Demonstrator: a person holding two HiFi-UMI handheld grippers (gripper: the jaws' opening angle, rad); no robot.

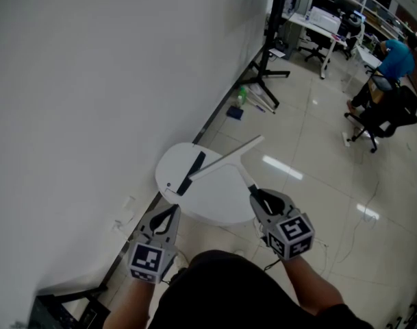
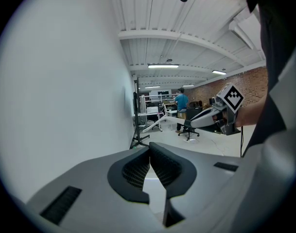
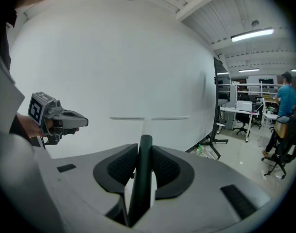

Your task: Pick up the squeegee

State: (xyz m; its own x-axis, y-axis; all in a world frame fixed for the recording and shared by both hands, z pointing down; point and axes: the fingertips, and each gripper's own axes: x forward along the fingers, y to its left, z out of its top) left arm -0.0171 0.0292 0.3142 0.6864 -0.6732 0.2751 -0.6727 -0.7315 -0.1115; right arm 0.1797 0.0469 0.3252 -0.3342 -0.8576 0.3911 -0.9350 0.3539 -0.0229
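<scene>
The squeegee (image 1: 230, 157) is white, with a long thin blade and a dark handle. My right gripper (image 1: 253, 193) is shut on that handle and holds it up over the round white table (image 1: 222, 201), blade away from me. In the right gripper view the dark handle (image 3: 144, 174) stands pinched between the pads, with the blade (image 3: 149, 118) level against the wall. My left gripper (image 1: 170, 216) hovers at the table's near left edge, shut and empty. The left gripper view shows its jaws (image 2: 148, 149) closed together, with the right gripper (image 2: 212, 117) and squeegee (image 2: 155, 124) beyond.
A black bar-shaped tool (image 1: 191, 173) lies on the table beside the wall. The big white wall (image 1: 92, 81) runs along the left. Farther off are a black stand base (image 1: 266, 81), bottles on the floor (image 1: 241, 99), desks, and a person in a blue shirt (image 1: 394, 59) by office chairs.
</scene>
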